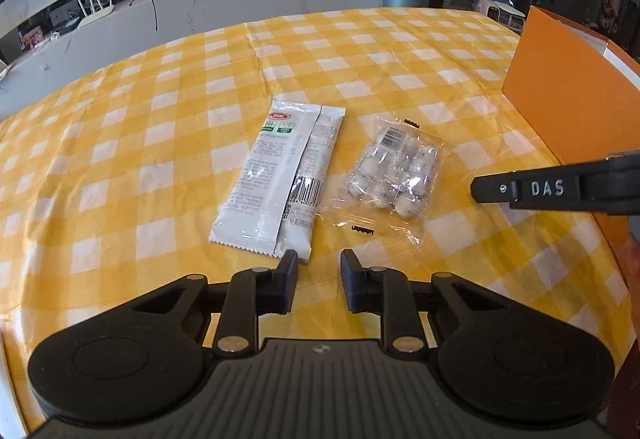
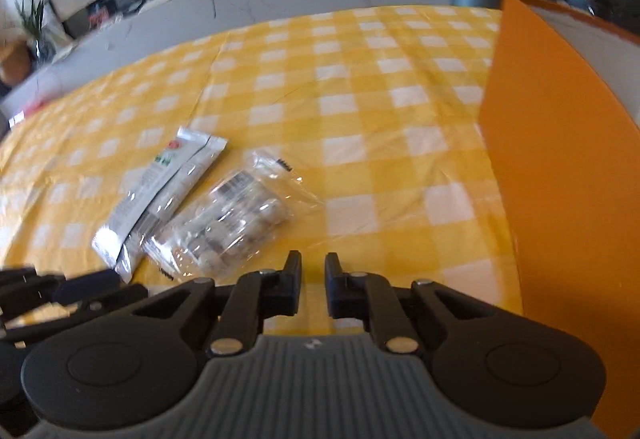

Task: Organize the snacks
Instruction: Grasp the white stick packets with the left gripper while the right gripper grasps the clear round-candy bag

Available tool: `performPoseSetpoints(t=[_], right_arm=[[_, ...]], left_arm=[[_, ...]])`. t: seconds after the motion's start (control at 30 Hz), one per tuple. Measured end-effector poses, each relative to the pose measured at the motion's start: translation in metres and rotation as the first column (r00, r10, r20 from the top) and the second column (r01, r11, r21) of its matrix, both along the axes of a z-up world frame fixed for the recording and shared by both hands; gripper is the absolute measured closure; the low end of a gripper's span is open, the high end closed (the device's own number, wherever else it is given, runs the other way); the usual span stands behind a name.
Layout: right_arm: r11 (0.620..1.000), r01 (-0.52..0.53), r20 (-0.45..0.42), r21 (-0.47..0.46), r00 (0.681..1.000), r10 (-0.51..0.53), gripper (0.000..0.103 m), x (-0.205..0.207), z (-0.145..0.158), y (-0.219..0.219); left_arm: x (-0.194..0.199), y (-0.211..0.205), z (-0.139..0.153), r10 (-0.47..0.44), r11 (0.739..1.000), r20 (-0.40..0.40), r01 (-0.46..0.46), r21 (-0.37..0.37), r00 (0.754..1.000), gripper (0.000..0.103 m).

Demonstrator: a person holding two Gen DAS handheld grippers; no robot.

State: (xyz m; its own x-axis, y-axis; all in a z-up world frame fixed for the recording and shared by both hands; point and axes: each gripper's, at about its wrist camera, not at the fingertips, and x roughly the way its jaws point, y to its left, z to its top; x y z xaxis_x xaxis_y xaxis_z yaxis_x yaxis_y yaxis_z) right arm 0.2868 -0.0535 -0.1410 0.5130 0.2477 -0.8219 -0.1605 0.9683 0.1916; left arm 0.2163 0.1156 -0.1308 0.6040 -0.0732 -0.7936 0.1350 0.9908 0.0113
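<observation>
On the yellow-checked counter [image 1: 160, 111], we hover both tongs, left [image 1: 319, 271] and right [image 2: 313, 275], nearly clenched and empty; next, reopen over the white foil snack sachets [image 1: 276, 175] and load the orange box [image 1: 568, 99].

Two snack packages lie flat on the yellow-and-white checked tablecloth [image 1: 168, 143], side by side, their near edges close or just touching. The white sachet [image 1: 276, 179] is long and narrow, printed with small text, green panels, a red logo and a barcode; a second layer or sachet shows beneath its right edge. The clear bag [image 1: 394, 175] holds several small pale wrapped pieces and bears a barcode label. An orange box [image 1: 568, 103] stands upright to the right, well apart from both.
</observation>
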Motion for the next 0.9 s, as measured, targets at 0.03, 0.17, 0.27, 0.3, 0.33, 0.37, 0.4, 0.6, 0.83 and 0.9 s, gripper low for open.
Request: performPoseSetpoints(t=[0.03, 0.17, 0.27, 0.3, 0.33, 0.37, 0.4, 0.6, 0.83, 0.9], right_arm=[[1.0, 0.013, -0.004, 0.013, 1.0, -0.013, 0.083, 0.0, 0.001, -0.004], [0.995, 0.028, 0.017, 0.096, 0.999, -0.03, 0.054, -0.005, 0.012, 0.0], [0.992, 0.017, 0.016, 0.123, 1.0, -0.019, 0.049, -0.004, 0.017, 0.014], [0.991, 0.013, 0.013, 0.131, 1.0, -0.015, 0.049, -0.004, 0.017, 0.018], [0.99, 0.014, 0.01, 0.137, 1.0, -0.015, 0.047, -0.004, 0.017, 0.021], [0.99, 0.019, 0.004, 0.141, 1.0, -0.02, 0.043, -0.002, 0.017, 0.023], [0.989, 0.027, 0.0, 0.146, 1.0, -0.027, 0.041, -0.001, 0.016, 0.024], [0.99, 0.042, -0.023, 0.136, 0.999, -0.039, 0.037, 0.009, 0.012, 0.028], [0.992, 0.051, -0.022, 0.112, 0.999, -0.049, 0.033, 0.01, 0.01, 0.023], [0.993, 0.048, -0.02, 0.106, 0.999, -0.046, 0.033, 0.011, 0.01, 0.024]], left_arm=[[-0.003, -0.001, 0.002, -0.001, 1.0, 0.03, 0.0, 0.014, 1.0, 0.071], [-0.001, -0.002, 0.012, -0.015, 0.999, 0.092, 0.011, 0.052, 0.996, 0.049], [0.007, -0.002, 0.017, -0.058, 0.998, 0.109, 0.055, 0.031, 0.992, 0.049], [0.009, -0.004, 0.018, -0.078, 0.997, 0.11, 0.076, 0.019, 0.991, 0.05], [0.011, -0.005, 0.017, -0.097, 0.995, 0.107, 0.097, 0.002, 0.99, 0.051], [0.013, -0.007, 0.016, -0.115, 0.993, 0.101, 0.117, -0.014, 0.988, 0.053], [0.015, -0.01, 0.014, -0.13, 0.991, 0.096, 0.133, -0.026, 0.987, 0.053], [0.028, -0.009, 0.007, -0.12, 0.988, 0.077, 0.127, -0.092, 0.99, 0.053], [0.031, -0.016, 0.006, -0.182, 0.972, 0.05, 0.187, -0.142, 0.982, 0.053], [0.027, -0.022, 0.006, -0.213, 0.965, 0.053, 0.218, -0.143, 0.976, 0.053]])
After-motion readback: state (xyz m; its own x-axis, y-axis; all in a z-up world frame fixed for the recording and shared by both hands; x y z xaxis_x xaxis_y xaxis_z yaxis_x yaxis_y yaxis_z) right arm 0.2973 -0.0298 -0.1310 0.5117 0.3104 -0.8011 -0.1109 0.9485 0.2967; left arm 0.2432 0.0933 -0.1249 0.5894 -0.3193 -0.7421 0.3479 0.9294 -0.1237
